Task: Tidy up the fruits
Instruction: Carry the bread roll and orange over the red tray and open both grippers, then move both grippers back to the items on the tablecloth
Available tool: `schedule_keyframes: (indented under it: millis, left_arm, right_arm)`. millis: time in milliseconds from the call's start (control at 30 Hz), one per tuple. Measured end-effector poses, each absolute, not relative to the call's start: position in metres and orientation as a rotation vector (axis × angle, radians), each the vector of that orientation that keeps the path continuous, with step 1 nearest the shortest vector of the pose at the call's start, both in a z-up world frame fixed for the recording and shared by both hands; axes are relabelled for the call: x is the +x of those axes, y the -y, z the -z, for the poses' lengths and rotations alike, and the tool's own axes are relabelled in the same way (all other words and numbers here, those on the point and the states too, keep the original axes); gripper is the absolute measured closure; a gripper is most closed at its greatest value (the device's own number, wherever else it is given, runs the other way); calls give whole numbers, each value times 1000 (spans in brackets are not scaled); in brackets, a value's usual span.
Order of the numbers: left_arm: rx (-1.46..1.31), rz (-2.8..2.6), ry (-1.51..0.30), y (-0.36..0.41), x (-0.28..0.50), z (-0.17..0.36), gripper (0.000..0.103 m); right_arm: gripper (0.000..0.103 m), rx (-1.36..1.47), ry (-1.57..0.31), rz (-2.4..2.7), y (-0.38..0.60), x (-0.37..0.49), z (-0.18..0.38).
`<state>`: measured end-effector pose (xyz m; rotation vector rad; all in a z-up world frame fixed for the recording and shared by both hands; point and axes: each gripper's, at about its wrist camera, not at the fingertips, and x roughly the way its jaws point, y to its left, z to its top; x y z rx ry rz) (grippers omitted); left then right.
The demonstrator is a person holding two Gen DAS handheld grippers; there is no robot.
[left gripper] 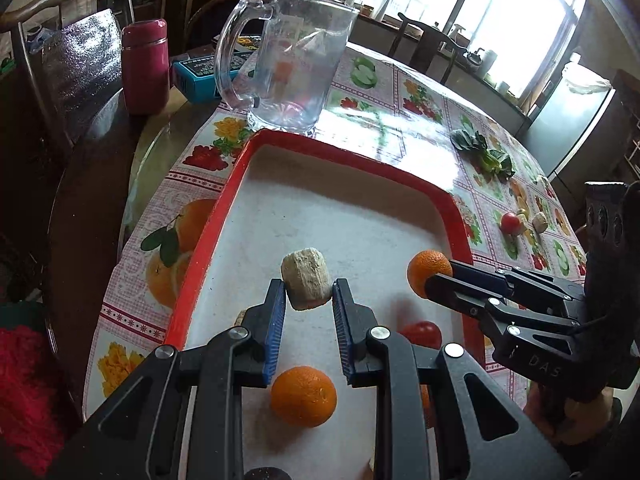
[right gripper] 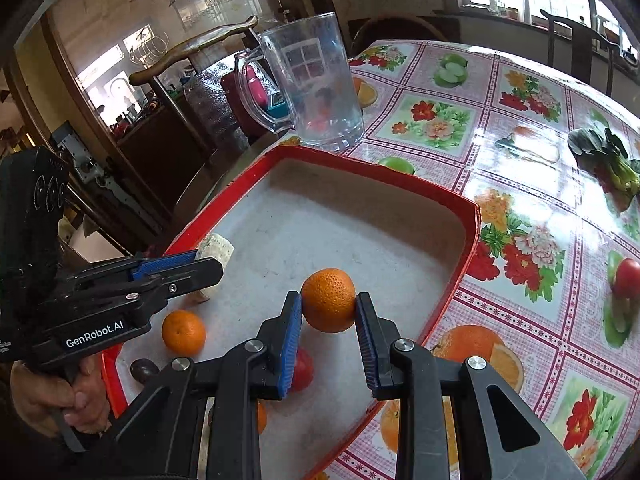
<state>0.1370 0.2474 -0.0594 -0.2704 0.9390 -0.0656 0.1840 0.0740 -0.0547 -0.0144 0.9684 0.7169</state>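
My left gripper (left gripper: 308,296) is shut on a pale beige fruit chunk (left gripper: 306,280) and holds it over the red-rimmed tray (left gripper: 208,240). My right gripper (right gripper: 329,312) is shut on an orange (right gripper: 329,304) above the tray's right side (right gripper: 464,264); it shows in the left wrist view (left gripper: 429,280) too. A second orange (left gripper: 303,396) and a red tomato (left gripper: 422,333) lie on the tray floor below the grippers. In the right wrist view the loose orange (right gripper: 183,332), the tomato (right gripper: 302,368) and a dark plum (right gripper: 144,370) lie in the tray.
A glass mug (left gripper: 288,64) stands just beyond the tray's far rim. A maroon flask (left gripper: 145,66) and blue box (left gripper: 200,76) are at the left. On the tablecloth to the right lie leafy greens (left gripper: 484,152), a tomato (left gripper: 510,222) and beige chunks (left gripper: 540,222).
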Motion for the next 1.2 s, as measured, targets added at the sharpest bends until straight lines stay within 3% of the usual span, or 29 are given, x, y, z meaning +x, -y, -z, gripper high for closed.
schedule_keyframes:
  millis: [767, 900, 1033, 1200]
  left_arm:
    - [-223, 59, -920, -233, 122, 44, 81]
    - [-205, 86, -888, -215, 117, 33, 62]
    - [-178, 134, -864, -188, 118, 23, 61]
    - [-148, 194, -849, -154, 121, 17, 51]
  right_arm:
    - [69, 37, -920, -715, -30, 163, 33]
    - [69, 56, -912, -684, -5, 156, 32]
    - [69, 71, -914, -635, 26, 152, 35]
    - [68, 107, -920, -560, 70, 151, 41]
